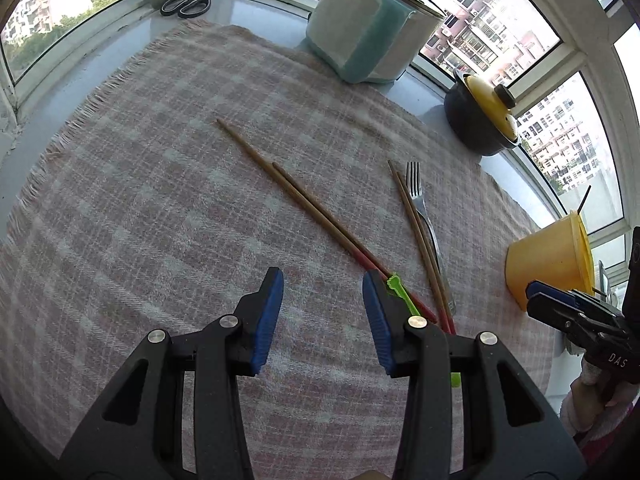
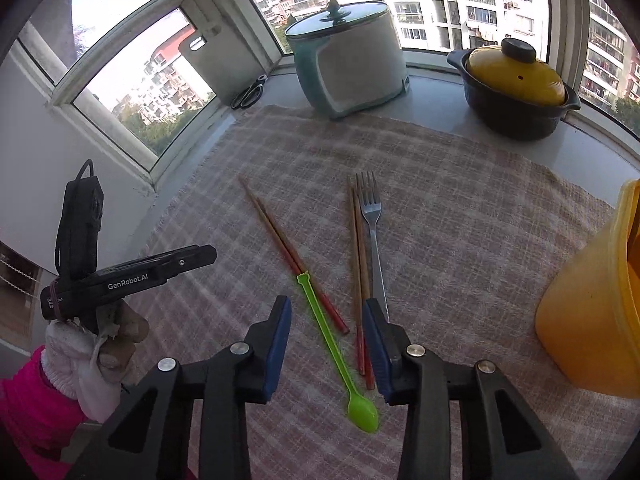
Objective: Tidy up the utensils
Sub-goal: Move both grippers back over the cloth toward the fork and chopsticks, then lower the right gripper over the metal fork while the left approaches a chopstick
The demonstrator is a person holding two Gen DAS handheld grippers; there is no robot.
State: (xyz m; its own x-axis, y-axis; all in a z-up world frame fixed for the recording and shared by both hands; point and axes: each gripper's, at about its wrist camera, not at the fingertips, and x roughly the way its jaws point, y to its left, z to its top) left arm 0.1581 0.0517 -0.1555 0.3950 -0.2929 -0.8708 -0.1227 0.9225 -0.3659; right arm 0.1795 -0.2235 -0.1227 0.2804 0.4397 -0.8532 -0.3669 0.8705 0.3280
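On the checked cloth [image 2: 460, 208] lie a green plastic spoon [image 2: 332, 344], a pair of red-tipped chopsticks [image 2: 288, 252], a second pair of chopsticks [image 2: 358, 264] and a metal fork [image 2: 372, 224]. My right gripper [image 2: 326, 348] is open and empty, its jaws either side of the green spoon's handle. My left gripper [image 1: 322, 316] is open and empty, just left of the spoon's handle end [image 1: 400, 290] and the chopsticks [image 1: 304, 208]. The fork [image 1: 420, 208] and the other chopsticks [image 1: 416, 232] lie to its right. A yellow cup [image 1: 548, 260] stands at the right.
A teal and white pot with a glass lid [image 2: 348, 60] and a dark casserole with a yellow lid [image 2: 516, 84] stand at the back by the windows. Black scissors [image 1: 188, 0] lie on the sill. The yellow cup [image 2: 596, 308] is close on the right.
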